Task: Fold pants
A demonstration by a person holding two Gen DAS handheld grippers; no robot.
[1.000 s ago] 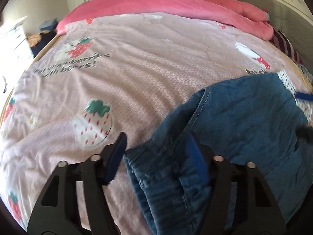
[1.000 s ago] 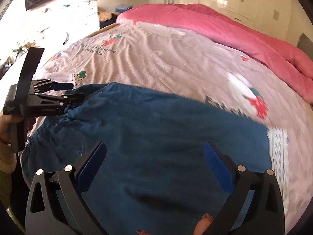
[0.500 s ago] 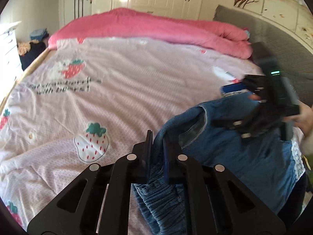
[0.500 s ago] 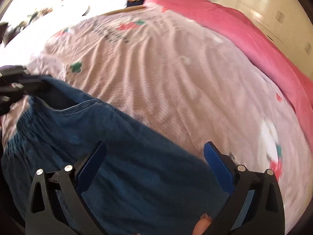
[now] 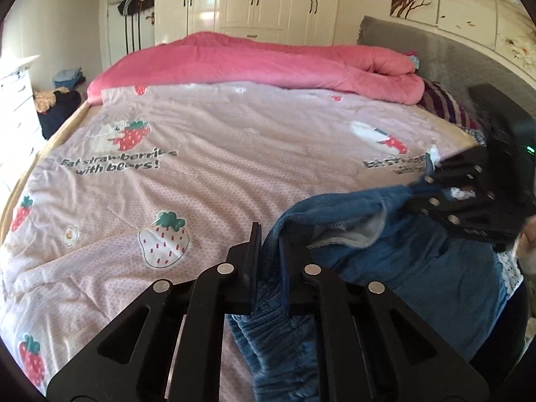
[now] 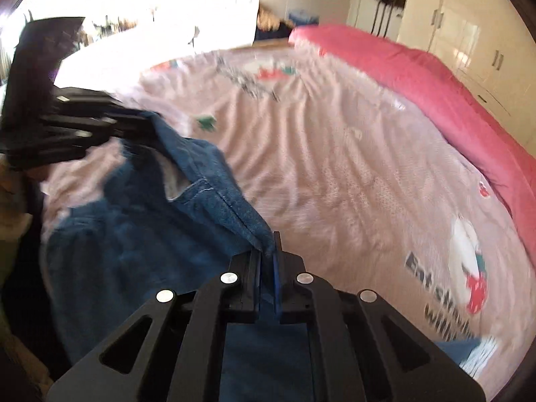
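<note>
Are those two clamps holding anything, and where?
Both hold the blue pants: left gripper pinches the gathered waistband, right gripper a seamed edge.

Pants (image 5: 418, 278): blue denim, paler grey-white on the inside face. Bedspread (image 5: 234, 174): pale pink, printed with red strawberries, green leaves, white bears and dark lettering. Quilt (image 5: 268, 63): plain bright pink. Pillow (image 5: 442, 104): striped purple and white. Wardrobe (image 5: 268, 0): cream, fitted with dark handles. Grippers: black, blue-padded.
</note>
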